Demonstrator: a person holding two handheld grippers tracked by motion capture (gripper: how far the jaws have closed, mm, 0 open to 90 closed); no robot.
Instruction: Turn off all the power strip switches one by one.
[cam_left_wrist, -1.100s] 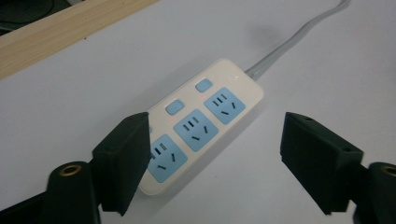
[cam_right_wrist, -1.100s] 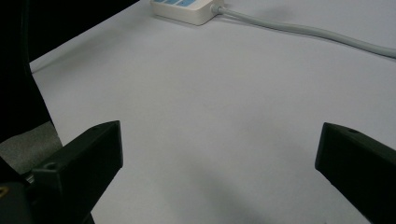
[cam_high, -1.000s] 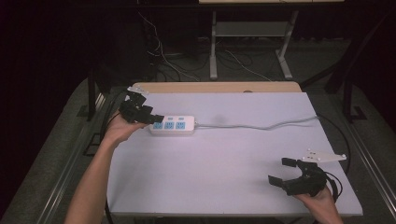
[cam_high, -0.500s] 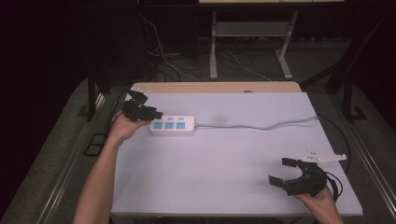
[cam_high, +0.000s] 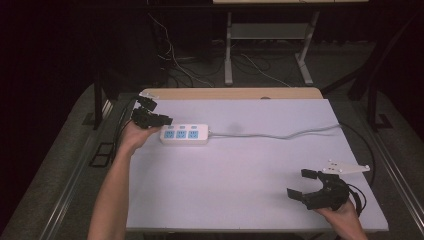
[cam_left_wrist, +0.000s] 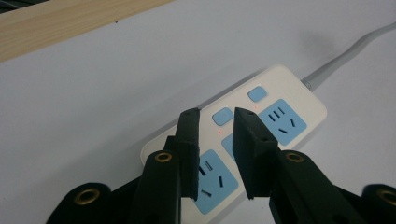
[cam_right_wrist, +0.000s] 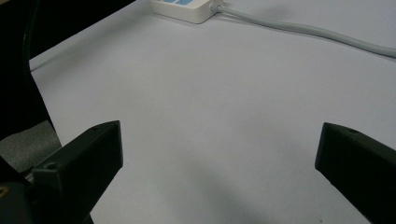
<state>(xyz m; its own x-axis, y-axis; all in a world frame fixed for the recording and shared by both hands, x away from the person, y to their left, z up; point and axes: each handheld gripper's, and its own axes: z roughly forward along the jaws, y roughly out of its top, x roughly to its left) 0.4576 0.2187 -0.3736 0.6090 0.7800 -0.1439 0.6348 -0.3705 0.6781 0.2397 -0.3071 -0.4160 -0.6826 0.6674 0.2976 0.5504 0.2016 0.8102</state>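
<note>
Power strip (cam_high: 184, 134): white, three blue sockets, lying at the table's (cam_high: 240, 170) far left, cord (cam_high: 280, 135) trailing right.
Left gripper (cam_left_wrist: 215, 122): jaws nearly closed, a narrow gap between them, empty, poised over the strip's small switches (cam_left_wrist: 222, 115).
Right gripper (cam_high: 305, 183): wide open, empty, near right corner.
Likely step: pressing a switch. Advice: centre one jaw tip on it, push straight down.

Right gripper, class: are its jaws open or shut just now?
Open. The right gripper hovers over the table with its two jaws spread wide, bare white surface between them and nothing held.
</note>
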